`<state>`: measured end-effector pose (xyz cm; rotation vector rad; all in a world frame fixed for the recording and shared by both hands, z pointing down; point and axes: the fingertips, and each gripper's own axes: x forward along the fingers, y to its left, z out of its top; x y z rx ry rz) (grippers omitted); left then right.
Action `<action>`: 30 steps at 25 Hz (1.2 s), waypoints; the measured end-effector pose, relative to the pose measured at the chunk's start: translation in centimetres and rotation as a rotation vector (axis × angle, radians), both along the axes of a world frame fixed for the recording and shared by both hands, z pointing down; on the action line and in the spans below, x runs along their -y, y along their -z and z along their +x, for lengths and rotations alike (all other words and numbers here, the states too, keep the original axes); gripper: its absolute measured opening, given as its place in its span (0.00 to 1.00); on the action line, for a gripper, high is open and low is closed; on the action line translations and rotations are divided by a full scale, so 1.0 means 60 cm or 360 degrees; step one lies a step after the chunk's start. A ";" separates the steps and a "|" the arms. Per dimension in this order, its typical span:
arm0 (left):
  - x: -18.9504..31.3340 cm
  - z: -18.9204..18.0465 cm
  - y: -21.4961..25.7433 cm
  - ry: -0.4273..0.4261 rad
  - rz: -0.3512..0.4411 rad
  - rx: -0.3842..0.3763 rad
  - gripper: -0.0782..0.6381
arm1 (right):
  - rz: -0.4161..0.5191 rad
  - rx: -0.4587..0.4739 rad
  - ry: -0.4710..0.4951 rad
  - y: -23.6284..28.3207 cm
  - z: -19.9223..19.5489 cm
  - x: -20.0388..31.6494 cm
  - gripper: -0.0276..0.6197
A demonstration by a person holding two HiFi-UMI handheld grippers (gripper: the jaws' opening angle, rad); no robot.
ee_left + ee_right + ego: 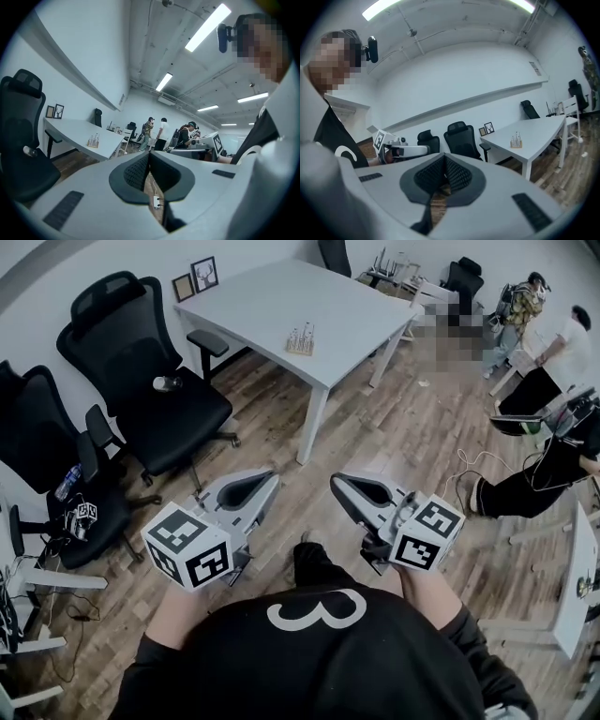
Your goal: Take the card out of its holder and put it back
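Note:
A small wooden card holder (300, 338) with upright cards stands on the white table (281, 306), far ahead of me. It also shows in the left gripper view (93, 140) and the right gripper view (516, 140). My left gripper (267, 480) and right gripper (337, 486) hang side by side close to my body, over the wooden floor and well short of the table. Both are shut with nothing between the pads (140, 171) (452, 174).
Black office chairs (141, 381) stand at the left, one close to the table's near corner. Two small picture frames (194, 279) sit on the table's far left corner. People (553, 352) and desks occupy the right side. A cable (473, 465) lies on the floor.

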<state>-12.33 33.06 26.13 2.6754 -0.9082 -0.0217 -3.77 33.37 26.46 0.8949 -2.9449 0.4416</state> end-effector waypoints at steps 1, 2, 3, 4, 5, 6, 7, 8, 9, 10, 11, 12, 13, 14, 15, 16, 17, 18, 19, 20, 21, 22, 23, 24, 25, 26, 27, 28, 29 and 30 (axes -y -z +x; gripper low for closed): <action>0.013 0.002 -0.004 0.0013 -0.0004 0.0003 0.13 | -0.0005 0.0003 0.0002 -0.006 0.006 0.014 0.06; 0.024 0.005 -0.010 0.0023 -0.0014 0.0012 0.13 | -0.0018 0.0016 0.0004 -0.013 0.012 0.026 0.06; 0.036 0.008 -0.018 0.0031 -0.0030 0.0023 0.13 | -0.0035 0.0035 0.0006 -0.021 0.017 0.039 0.06; 0.051 0.011 -0.027 0.0041 -0.0050 0.0035 0.13 | -0.0052 0.0052 0.0008 -0.028 0.022 0.055 0.06; 0.069 0.015 -0.035 0.0050 -0.0069 0.0045 0.13 | -0.0065 0.0064 0.0009 -0.034 0.029 0.074 0.06; 0.090 0.020 -0.042 0.0060 -0.0086 0.0055 0.13 | -0.0074 0.0072 0.0012 -0.040 0.035 0.096 0.06; 0.114 0.026 -0.048 0.0070 -0.0101 0.0064 0.13 | -0.0083 0.0079 0.0018 -0.044 0.042 0.119 0.06; 0.139 0.033 -0.054 0.0081 -0.0117 0.0071 0.13 | -0.0093 0.0086 0.0026 -0.049 0.049 0.144 0.06; 0.165 0.039 -0.058 0.0092 -0.0133 0.0074 0.13 | -0.0104 0.0092 0.0035 -0.054 0.055 0.169 0.06; 0.192 0.047 -0.062 0.0103 -0.0151 0.0067 0.13 | -0.0115 0.0096 0.0044 -0.059 0.063 0.195 0.06; 0.219 0.055 -0.064 0.0112 -0.0170 0.0054 0.13 | -0.0124 0.0098 0.0052 -0.063 0.071 0.221 0.06; 0.248 0.064 -0.064 0.0118 -0.0188 0.0041 0.13 | -0.0129 0.0098 0.0059 -0.065 0.079 0.248 0.06; 0.279 0.075 -0.064 0.0123 -0.0203 0.0033 0.13 | -0.0132 0.0099 0.0064 -0.065 0.089 0.275 0.06; 0.310 0.086 -0.065 0.0126 -0.0215 0.0035 0.13 | -0.0135 0.0101 0.0067 -0.065 0.099 0.302 0.06; 0.340 0.098 -0.065 0.0126 -0.0222 0.0043 0.13 | -0.0139 0.0104 0.0067 -0.064 0.111 0.327 0.06; 0.370 0.112 -0.064 0.0123 -0.0223 0.0052 0.13 | -0.0143 0.0106 0.0065 -0.063 0.125 0.353 0.06; 0.396 0.127 -0.062 0.0119 -0.0223 0.0060 0.13 | -0.0149 0.0107 0.0062 -0.063 0.139 0.377 0.06; 0.419 0.142 -0.059 0.0116 -0.0224 0.0068 0.13 | -0.0157 0.0109 0.0059 -0.064 0.152 0.400 0.06; 0.437 0.155 -0.057 0.0114 -0.0227 0.0078 0.13 | -0.0164 0.0112 0.0060 -0.063 0.165 0.421 0.06; 0.452 0.166 -0.056 0.0113 -0.0230 0.0090 0.13 | -0.0166 0.0116 0.0065 -0.062 0.176 0.439 0.06; 0.465 0.176 -0.055 0.0114 -0.0229 0.0105 0.13 | -0.0162 0.0119 0.0073 -0.060 0.186 0.455 0.06; 0.476 0.184 -0.055 0.0118 -0.0227 0.0120 0.13 | -0.0151 0.0121 0.0081 -0.058 0.194 0.470 0.06; 0.486 0.189 -0.055 0.0125 -0.0227 0.0130 0.13 | -0.0138 0.0122 0.0089 -0.055 0.200 0.482 0.06; 0.494 0.193 -0.056 0.0134 -0.0231 0.0136 0.13 | -0.0127 0.0125 0.0097 -0.053 0.205 0.493 0.06; 0.502 0.195 -0.058 0.0143 -0.0237 0.0137 0.13 | -0.0121 0.0132 0.0105 -0.052 0.207 0.502 0.06; 0.508 0.196 -0.059 0.0152 -0.0243 0.0137 0.13 | -0.0118 0.0142 0.0115 -0.050 0.209 0.509 0.06; 0.516 0.195 -0.061 0.0160 -0.0247 0.0136 0.13 | -0.0118 0.0151 0.0125 -0.050 0.208 0.516 0.06; 0.523 0.193 -0.061 0.0167 -0.0250 0.0136 0.13 | -0.0121 0.0156 0.0133 -0.050 0.207 0.523 0.06; 0.531 0.191 -0.062 0.0173 -0.0254 0.0135 0.13 | -0.0125 0.0154 0.0138 -0.051 0.205 0.531 0.06; 0.539 0.188 -0.062 0.0178 -0.0260 0.0133 0.13 | -0.0132 0.0149 0.0139 -0.054 0.202 0.541 0.06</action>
